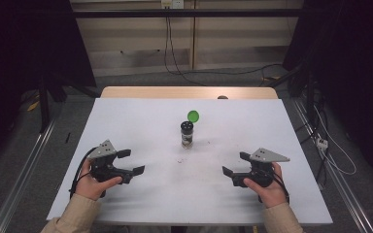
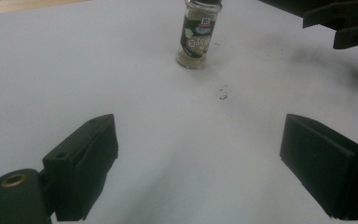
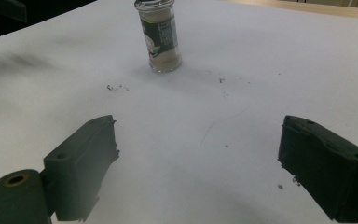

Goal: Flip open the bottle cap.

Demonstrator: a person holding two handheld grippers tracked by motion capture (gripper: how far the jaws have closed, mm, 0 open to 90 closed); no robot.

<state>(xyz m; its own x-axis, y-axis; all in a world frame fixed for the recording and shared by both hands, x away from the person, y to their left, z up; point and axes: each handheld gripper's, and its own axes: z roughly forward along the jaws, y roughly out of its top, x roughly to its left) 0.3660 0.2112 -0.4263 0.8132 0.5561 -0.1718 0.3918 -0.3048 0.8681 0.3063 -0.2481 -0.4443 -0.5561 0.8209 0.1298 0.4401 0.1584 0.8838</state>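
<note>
Two black hand-held grippers sit low over the white table [image 1: 141, 116], well apart from each other. The left gripper [image 1: 132, 162] has its jaws spread wide, nothing between them; the right gripper [image 1: 236, 164] is just as wide and empty. Between them, farther up the table, stands the small clear glass spice jar [image 1: 187, 134], upright, its green flip lid [image 1: 193, 115] raised behind a black top. Both gripper views cut off the jar's top. Its label print is too small to read. Dark specks [image 2: 223, 95] dot the table near it.
</note>
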